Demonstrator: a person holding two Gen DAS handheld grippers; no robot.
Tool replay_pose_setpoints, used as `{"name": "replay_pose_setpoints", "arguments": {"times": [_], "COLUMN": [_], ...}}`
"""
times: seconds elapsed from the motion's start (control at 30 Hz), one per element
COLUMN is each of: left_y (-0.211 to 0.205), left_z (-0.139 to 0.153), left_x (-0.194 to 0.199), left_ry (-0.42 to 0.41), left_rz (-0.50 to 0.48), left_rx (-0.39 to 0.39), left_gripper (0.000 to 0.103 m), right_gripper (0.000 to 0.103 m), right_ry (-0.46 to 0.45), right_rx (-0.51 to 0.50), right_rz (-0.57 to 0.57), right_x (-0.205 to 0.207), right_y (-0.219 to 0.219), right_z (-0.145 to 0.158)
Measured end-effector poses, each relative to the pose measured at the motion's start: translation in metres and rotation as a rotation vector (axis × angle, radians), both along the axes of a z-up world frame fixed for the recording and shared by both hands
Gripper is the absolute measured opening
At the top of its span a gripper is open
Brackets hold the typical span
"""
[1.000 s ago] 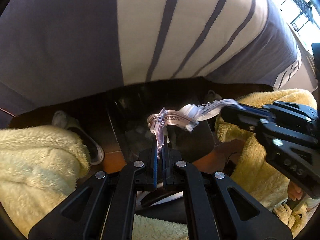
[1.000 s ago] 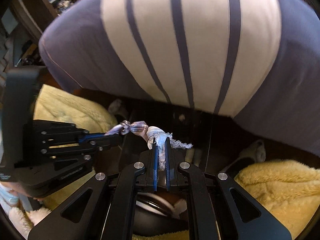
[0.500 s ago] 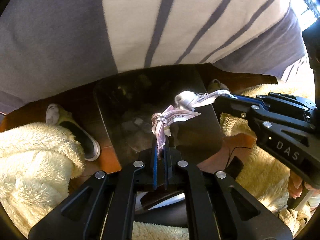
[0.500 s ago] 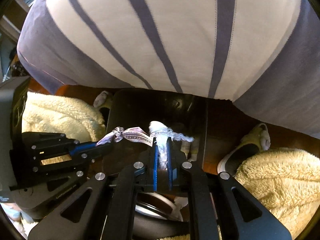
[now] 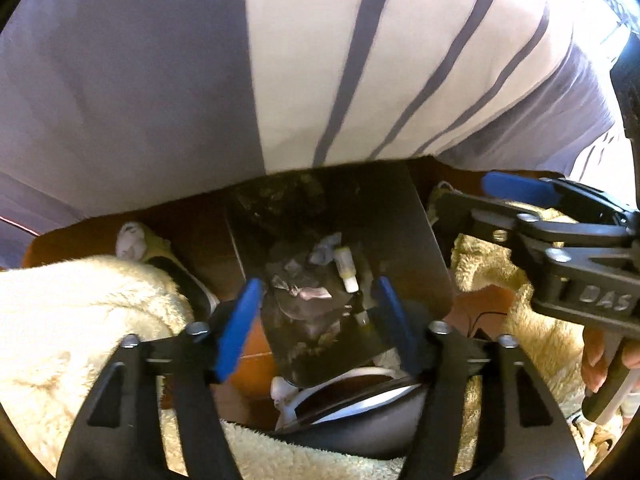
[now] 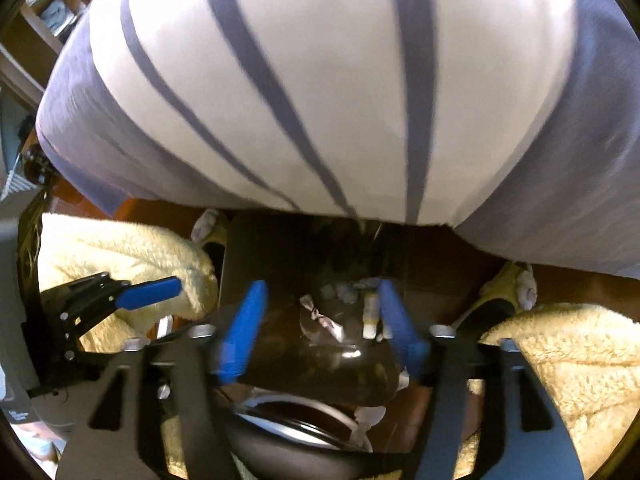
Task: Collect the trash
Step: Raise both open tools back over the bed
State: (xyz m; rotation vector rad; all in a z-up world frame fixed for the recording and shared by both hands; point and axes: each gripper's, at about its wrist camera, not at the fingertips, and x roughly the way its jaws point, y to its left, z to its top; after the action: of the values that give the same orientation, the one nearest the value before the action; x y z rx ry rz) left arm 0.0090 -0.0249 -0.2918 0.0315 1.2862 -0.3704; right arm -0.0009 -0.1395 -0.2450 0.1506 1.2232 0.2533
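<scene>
Left claw and right claw hang over the black trash bin, jaws opening and empty, so the knotted wrapper lies inside among other scraps.

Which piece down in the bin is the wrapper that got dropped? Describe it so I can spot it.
Find the dark bin on the floor between the fluffy yellow trouser legs. Inside it, left of the small white tube, lies the wrapper. It is the only crinkled, pinkish-silver, knotted strip there; the tube is smooth and stiff.
</scene>
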Motion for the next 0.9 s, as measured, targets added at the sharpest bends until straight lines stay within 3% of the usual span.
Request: {"name": "replay_pose_setpoints", "arguments": {"times": [0.03,0.1,0.17,0.57,0.7,0.9], "left_y": [0.002,0.005,0.009,0.017,0.021,0.027], "left_z": [0.006,0.017,0.032,0.126,0.147,0.165], "left_x": [-0.001,-0.002,-0.003,-0.001,0.005,0.033], "left_ry": [-0.019,-0.059,-0.094,-0.368,-0.436,-0.465], "left_rz": [0.004,0.012,0.016,0.042,0.044,0.059], "left_rx": [-0.001,-0.01,-0.035,-0.042,-0.048,-0.017], "left_gripper": [0.074,0.09,0.095,0.095,0.095,0.095], "right_gripper": [0.09,0.097,0.099,0.099,0.099,0.099], "right_ry": [-0.023,-0.066,-0.115,-0.363,-0.409,-0.432], "right_rx": [-0.011,-0.037,-0.058,-0.073,-0.082,-0.091], "right_rz": [-0.011,-0.025,-0.033,-0.075,-0.08,-0.105], "right_x": [-0.001,-0.002,-0.003,-0.004,0.009,0.031], "right_y": [-0.002,-0.007,-0.012,-0.039,-0.043,-0.053], "right_z": [0.007,0.021,0.038,0.136,0.153,0.165]}}
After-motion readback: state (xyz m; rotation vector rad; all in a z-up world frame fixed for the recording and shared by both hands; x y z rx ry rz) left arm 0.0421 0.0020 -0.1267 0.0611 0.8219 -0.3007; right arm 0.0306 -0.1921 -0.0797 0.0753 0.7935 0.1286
